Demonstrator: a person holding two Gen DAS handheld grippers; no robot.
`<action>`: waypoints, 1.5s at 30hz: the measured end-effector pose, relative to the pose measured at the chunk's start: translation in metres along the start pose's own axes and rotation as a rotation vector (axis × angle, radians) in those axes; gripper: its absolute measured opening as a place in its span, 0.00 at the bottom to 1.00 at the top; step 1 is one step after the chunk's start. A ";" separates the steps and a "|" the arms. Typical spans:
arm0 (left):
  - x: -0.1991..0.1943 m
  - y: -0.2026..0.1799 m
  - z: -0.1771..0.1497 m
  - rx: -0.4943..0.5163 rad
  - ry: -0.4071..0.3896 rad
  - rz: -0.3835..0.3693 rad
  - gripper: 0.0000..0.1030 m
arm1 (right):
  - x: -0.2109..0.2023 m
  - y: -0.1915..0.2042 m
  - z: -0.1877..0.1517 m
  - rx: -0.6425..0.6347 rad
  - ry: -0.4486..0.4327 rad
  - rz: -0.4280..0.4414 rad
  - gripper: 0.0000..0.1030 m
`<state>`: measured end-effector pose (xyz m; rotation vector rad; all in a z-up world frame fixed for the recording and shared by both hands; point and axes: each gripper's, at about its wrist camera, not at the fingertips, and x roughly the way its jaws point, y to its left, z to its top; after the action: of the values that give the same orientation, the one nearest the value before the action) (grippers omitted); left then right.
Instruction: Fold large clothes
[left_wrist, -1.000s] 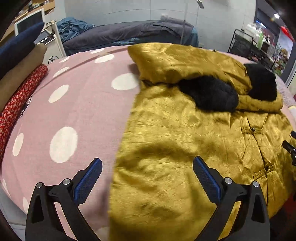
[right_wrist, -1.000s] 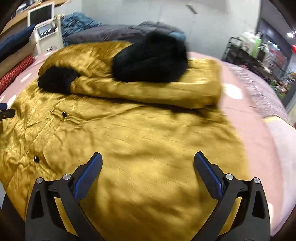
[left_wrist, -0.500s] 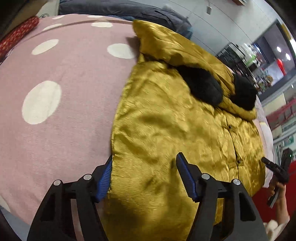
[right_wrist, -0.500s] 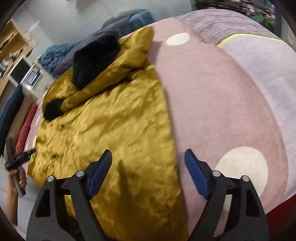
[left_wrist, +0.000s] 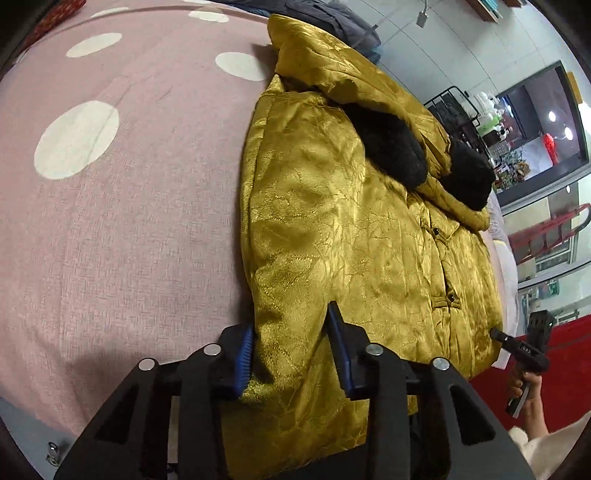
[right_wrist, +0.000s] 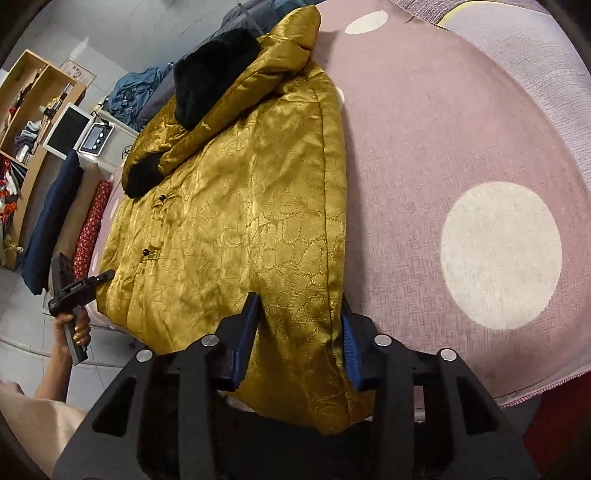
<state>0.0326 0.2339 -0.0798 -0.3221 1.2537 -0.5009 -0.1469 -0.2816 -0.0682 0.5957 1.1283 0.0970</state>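
A gold satin jacket (left_wrist: 332, 229) with black fur cuffs (left_wrist: 391, 147) lies flat on a pink bed cover, sleeves folded across the chest. It also shows in the right wrist view (right_wrist: 236, 206). My left gripper (left_wrist: 291, 339) straddles the hem at the jacket's left bottom corner, jaws narrowed around the cloth with a gap between the pads. My right gripper (right_wrist: 301, 332) straddles the right bottom corner the same way. Each gripper shows in the other's view, held in a hand.
The pink cover with white dots (left_wrist: 110, 184) spreads around the jacket (right_wrist: 480, 184). Rolled fabrics (right_wrist: 55, 210), a shelf (right_wrist: 26, 103) and a small machine (right_wrist: 96, 136) stand beside the bed. A black rack (left_wrist: 454, 107) is behind the jacket.
Both grippers have moved down to the jacket's bottom corners and their jaws have narrowed around the hem cloth.
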 end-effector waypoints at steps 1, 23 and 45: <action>0.002 -0.005 0.001 0.019 0.012 0.005 0.19 | 0.002 0.003 0.002 -0.003 0.004 0.003 0.32; 0.000 -0.032 -0.037 0.207 0.209 0.060 0.10 | -0.022 0.001 -0.024 -0.065 0.126 0.104 0.08; -0.043 -0.057 0.169 0.067 -0.245 -0.041 0.10 | -0.074 0.032 0.198 0.015 -0.299 0.367 0.08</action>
<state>0.1746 0.2015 0.0324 -0.3419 0.9925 -0.5206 -0.0005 -0.3606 0.0654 0.7982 0.7222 0.3048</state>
